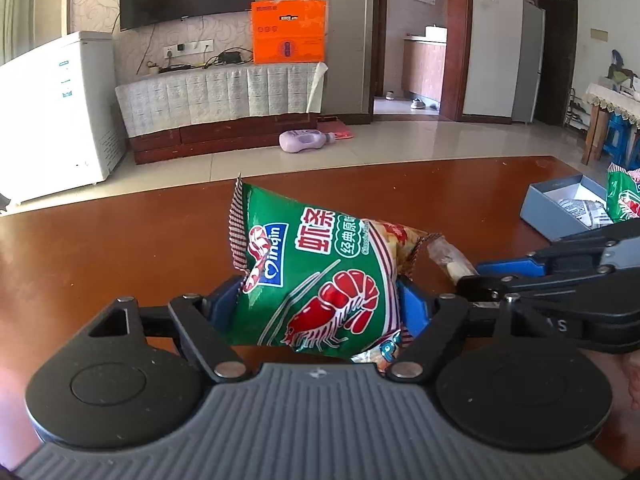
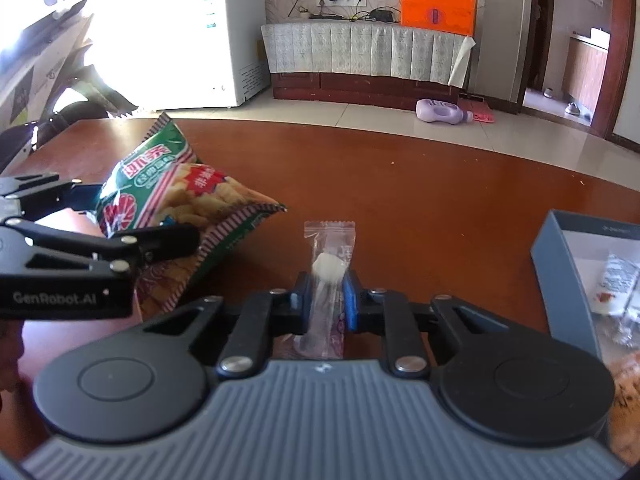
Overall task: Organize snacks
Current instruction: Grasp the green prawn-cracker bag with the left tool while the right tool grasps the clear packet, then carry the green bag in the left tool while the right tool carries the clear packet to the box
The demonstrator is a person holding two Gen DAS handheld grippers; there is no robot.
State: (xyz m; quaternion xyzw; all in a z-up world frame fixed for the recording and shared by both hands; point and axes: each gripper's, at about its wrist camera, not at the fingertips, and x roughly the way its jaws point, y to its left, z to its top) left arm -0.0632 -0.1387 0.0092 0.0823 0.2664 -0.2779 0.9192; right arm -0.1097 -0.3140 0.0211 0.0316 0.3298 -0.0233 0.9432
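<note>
Leftmost on the brown table [image 1: 120,248], a puffy green shrimp-chip bag [image 1: 320,276] between the spread jaws of the left gripper [image 1: 316,300], blue pads at both flanks but firm pressing impossible to tell. Probably light, crinkly, slippery, contents brittle: better taken at a sealed edge than squeezed mid-belly. Rightward, right gripper [image 2: 326,300] pinching shut on a small clear-wrapped candy [image 2: 329,268], with the grey box [image 2: 560,256] near its right.

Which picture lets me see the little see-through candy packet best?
The right wrist view. There the clear candy packet sits in the middle, pinched between the right gripper's blue fingers, with the white sweet showing inside. The left wrist view shows only part of it, peeking out behind the green shrimp snack bag.
</note>
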